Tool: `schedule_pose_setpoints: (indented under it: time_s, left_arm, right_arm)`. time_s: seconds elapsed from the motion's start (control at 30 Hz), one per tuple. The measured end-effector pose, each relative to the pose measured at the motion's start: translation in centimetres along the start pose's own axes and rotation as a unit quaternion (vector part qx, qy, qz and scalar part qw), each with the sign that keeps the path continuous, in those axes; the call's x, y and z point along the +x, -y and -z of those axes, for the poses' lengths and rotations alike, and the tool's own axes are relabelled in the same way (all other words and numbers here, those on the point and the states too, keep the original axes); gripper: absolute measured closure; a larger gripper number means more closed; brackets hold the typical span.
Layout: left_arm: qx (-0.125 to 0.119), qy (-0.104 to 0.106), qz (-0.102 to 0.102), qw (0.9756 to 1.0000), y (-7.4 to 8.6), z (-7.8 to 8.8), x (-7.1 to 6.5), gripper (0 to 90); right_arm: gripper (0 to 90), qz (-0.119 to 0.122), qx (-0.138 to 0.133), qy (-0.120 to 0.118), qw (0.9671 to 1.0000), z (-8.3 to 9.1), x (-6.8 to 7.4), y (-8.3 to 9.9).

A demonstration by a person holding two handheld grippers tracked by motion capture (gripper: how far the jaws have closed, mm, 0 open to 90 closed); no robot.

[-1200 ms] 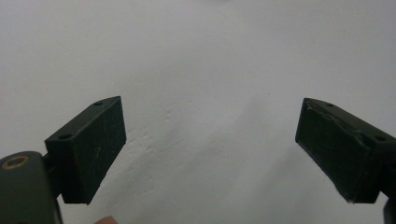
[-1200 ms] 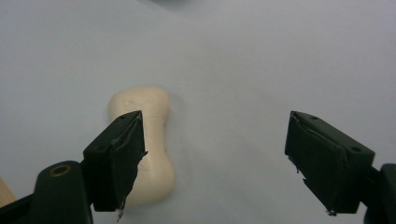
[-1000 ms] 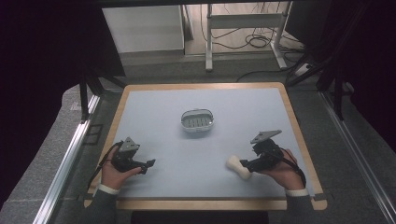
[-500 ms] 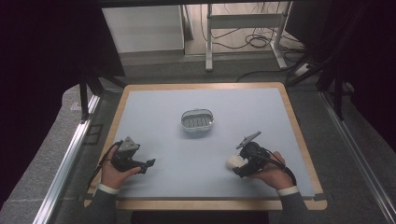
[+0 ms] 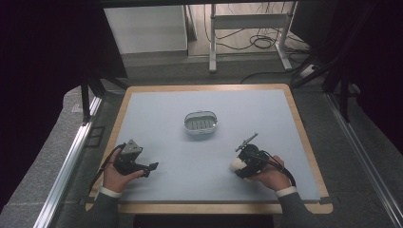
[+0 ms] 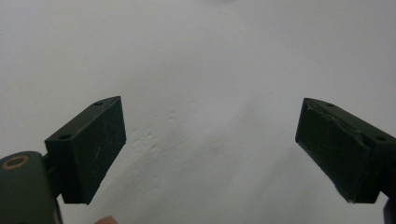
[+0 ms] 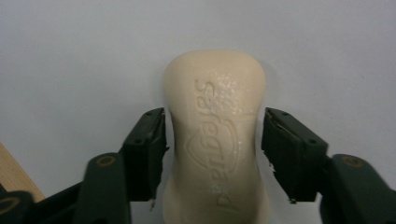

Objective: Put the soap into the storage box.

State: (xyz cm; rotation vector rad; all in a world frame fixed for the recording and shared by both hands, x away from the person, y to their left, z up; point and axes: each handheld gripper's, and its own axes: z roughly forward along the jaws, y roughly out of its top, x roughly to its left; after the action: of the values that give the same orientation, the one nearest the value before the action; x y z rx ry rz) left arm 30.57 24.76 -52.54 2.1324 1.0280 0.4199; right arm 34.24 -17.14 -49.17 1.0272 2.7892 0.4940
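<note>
The right claw point(image 7: 212, 154) straddles the waist of a cream bar of soap point(image 7: 215, 140) lying flat on the tabletop point(image 5: 199, 156), its jaws apart with a thin gap on the right side and the left pad at or just beside the bar. The soap's long axis runs straight out along the claw, so closing across the narrow middle looks like the natural grip. The left claw point(image 5: 153, 166) rests well apart at the near left, jaws wide and empty, while a small metal dish point(image 5: 201, 122) sits beyond both, nearer the right hand point(image 5: 268, 175).
</note>
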Motion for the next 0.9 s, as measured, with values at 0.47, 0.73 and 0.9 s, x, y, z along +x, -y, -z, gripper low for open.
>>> schedule_pose_setpoints:
  time_s: [0.47,0.73,0.9]
  left_arm:
    - [-0.003,-0.001,0.003,1.0,0.0,0.1,0.0,9.0]
    - [-0.002,-0.001,0.001,1.0,0.0,0.1,0.1,9.0]
    - [-0.001,-0.001,0.0,1.0,0.0,0.1,0.1,9.0]
  right_arm:
    - [49.6,0.01,0.044,0.013,0.9989,-0.6,0.5,-0.5]
    - [49.7,0.015,0.031,0.0,0.9994,0.2,-0.2,-0.9]
    - [49.6,0.021,0.021,0.003,0.9995,1.1,-0.9,-1.4]
